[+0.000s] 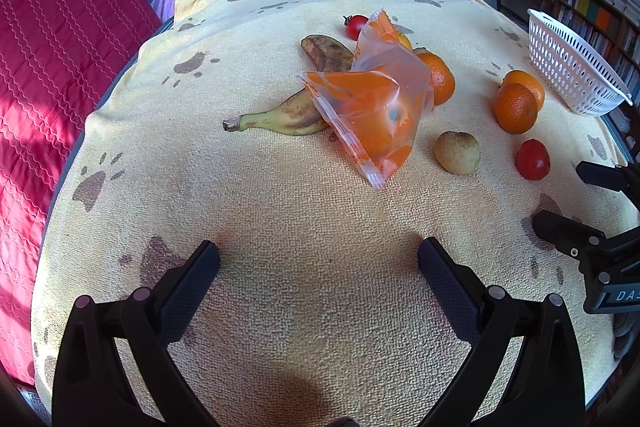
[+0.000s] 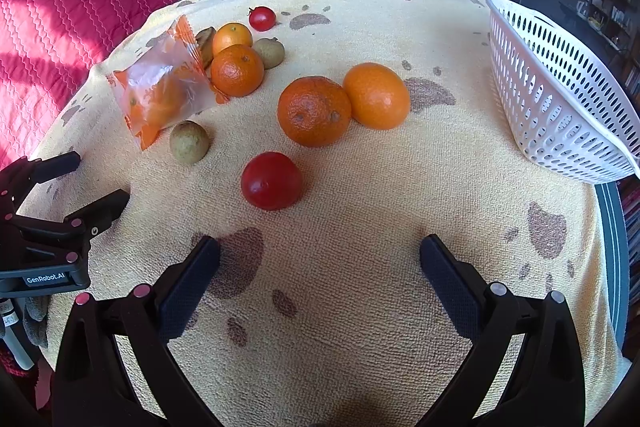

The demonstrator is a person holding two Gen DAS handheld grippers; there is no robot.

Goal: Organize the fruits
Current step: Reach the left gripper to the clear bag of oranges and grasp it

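Right wrist view: we hold both the right gripper (image 2: 320, 251) and left gripper (image 1: 319, 255) spread, empty, above the towel (image 2: 360, 207), near a red tomato (image 2: 271, 180).

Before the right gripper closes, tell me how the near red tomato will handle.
The near red tomato looks round and glossy, so it may roll on the towel or slip between the fingers. Probably soft: squeeze gently.

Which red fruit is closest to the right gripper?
The larger red fruit, straight ahead of the open right gripper. The smaller one sits far back, behind the oranges.
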